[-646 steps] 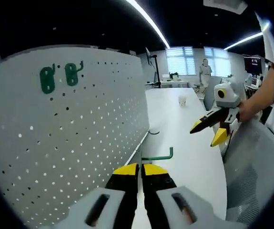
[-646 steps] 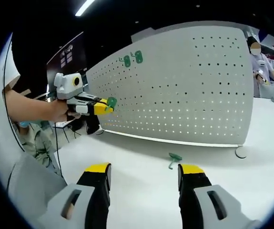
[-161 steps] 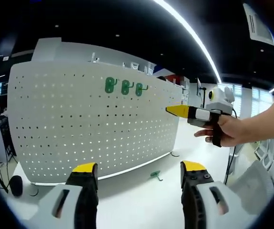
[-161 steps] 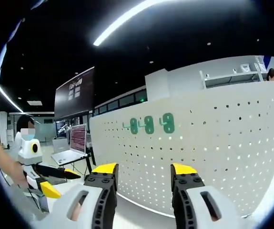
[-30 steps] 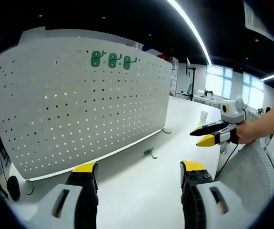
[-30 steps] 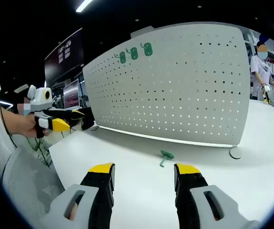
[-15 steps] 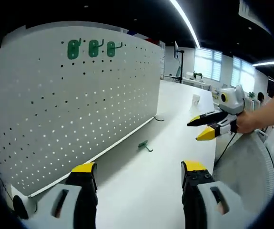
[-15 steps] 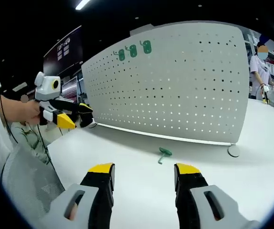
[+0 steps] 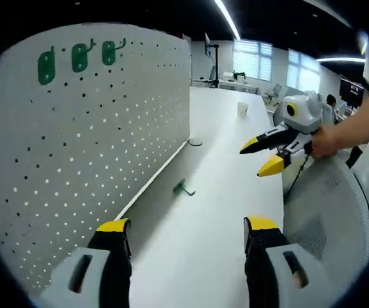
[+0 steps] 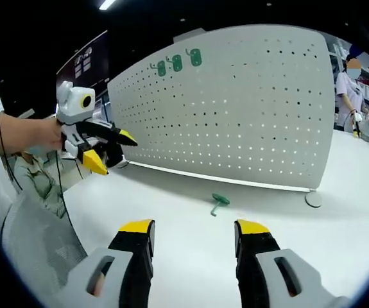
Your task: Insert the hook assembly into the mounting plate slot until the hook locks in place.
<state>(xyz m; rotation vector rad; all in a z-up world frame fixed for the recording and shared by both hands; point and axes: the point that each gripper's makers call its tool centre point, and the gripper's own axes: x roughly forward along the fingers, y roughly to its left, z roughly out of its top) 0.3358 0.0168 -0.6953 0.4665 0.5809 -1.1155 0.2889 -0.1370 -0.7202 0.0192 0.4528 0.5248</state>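
My left gripper (image 9: 187, 228) and right gripper (image 10: 194, 228) are both released, jaws apart, holding nothing. The loose green hook (image 10: 219, 201) lies at frame centre on the white table (image 10: 338, 250), near the pegboard (image 10: 248, 109). 3 mounted hooks (image 9: 75, 58) sit at its upper left.

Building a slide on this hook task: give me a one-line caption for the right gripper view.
Open right gripper faces a loose green hook on the white table, below a pegboard carrying three hooks.
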